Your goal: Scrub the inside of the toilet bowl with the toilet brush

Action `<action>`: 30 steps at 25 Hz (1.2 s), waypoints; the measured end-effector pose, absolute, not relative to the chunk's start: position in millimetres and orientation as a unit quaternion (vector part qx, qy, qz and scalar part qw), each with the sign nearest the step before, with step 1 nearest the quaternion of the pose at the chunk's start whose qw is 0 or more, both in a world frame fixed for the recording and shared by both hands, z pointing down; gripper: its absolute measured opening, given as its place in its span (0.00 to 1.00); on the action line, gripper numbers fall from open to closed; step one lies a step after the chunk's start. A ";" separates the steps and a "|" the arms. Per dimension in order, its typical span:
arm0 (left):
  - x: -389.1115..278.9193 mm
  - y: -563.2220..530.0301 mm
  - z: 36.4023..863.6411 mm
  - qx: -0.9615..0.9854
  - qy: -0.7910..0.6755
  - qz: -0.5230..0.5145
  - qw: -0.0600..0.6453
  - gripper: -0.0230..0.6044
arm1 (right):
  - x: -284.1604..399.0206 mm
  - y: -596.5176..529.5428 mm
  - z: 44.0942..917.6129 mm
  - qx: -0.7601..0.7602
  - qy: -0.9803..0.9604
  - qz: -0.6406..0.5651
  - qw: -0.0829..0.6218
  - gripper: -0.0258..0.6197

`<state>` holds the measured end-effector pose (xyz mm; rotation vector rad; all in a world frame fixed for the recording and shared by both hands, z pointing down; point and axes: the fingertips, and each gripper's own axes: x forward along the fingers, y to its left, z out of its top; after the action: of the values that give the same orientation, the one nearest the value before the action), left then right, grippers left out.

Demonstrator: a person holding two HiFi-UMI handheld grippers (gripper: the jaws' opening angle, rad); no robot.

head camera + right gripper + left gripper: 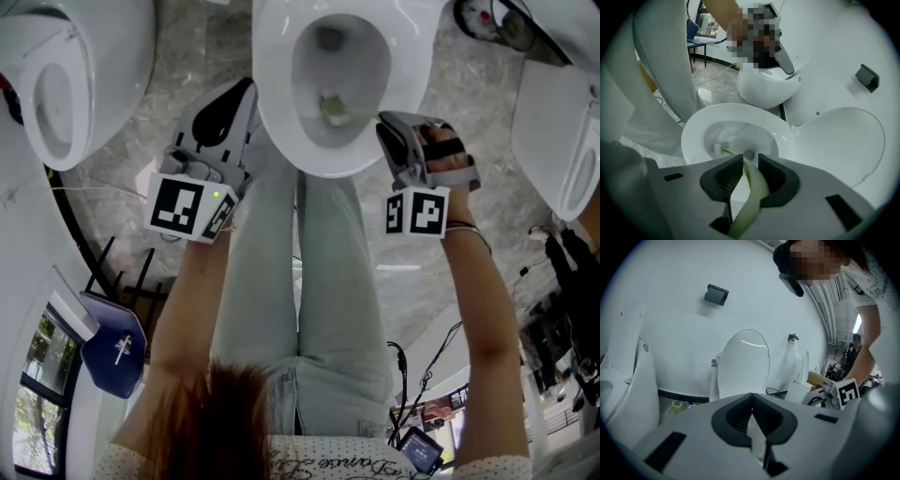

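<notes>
The brush has its bristled head down inside the bowl, on the near side. Its pale green handle runs up between the jaws of my right tool, which are clenched on it. My left tool is closed on nothing, held just left of the bowl.
</notes>
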<state>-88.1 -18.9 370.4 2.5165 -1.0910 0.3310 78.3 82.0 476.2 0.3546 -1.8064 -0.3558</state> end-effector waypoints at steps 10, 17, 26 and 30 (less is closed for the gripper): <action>-101.0 -18.9 369.9 0.892 -0.395 0.120 0.187 0.04 | 46.0 76.5 468.0 0.209 -0.776 -0.104 0.586 0.22; -105.0 -20.1 375.7 0.891 -0.395 0.126 0.188 0.04 | 29.4 48.6 463.6 0.245 -0.787 -0.083 0.560 0.21; -108.0 -21.5 372.7 0.892 -0.391 0.130 0.185 0.04 | 18.2 12.3 449.4 0.322 -0.787 -0.052 0.524 0.22; -105.6 -22.6 374.2 0.893 -0.389 0.129 0.188 0.04 | 20.4 18.7 450.1 0.324 -0.787 -0.044 0.523 0.21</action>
<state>-105.6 -22.6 374.2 2.5112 -1.0938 0.3624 20.4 18.7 450.1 0.7757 -1.8845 -0.1053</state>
